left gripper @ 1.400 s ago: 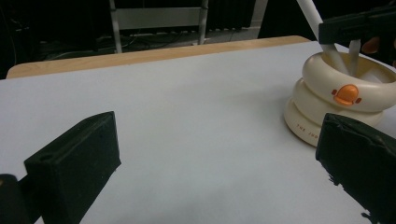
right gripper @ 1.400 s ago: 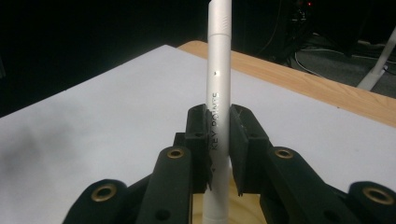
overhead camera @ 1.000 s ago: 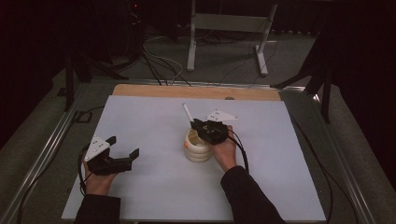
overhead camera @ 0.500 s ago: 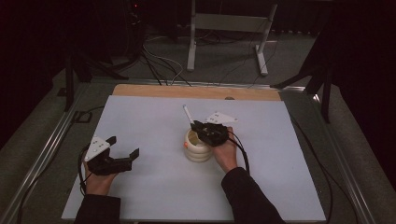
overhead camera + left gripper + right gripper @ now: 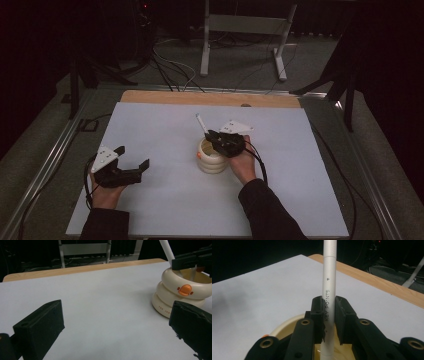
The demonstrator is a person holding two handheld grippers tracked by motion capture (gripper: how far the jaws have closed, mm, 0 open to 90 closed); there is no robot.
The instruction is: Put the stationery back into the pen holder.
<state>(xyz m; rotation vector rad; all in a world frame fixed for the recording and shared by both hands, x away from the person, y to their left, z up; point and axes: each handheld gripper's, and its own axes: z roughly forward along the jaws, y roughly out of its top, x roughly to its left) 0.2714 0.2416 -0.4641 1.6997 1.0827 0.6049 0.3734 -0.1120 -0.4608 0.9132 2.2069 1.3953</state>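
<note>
While the right claw (image 5: 328,322) grips the white pen (image 5: 329,290) — tip hidden, probably inside the cream holder (image 5: 211,160) — the left claw (image 5: 134,159) gapes empty.

The setting is a laboratory or recording studio bay, not a domestic room. A work table (image 5: 165,210) with a plain white top and a bare wooden strip (image 5: 210,98) along its far edge stands inside a metal rail frame (image 5: 45,165). Black cables (image 5: 172,65) run loose across the grey floor (image 5: 310,65) on the far side. A white metal stand (image 5: 245,30) occupies the far centre. The surroundings are dark, with black stand legs (image 5: 345,85) at left and right.
</note>
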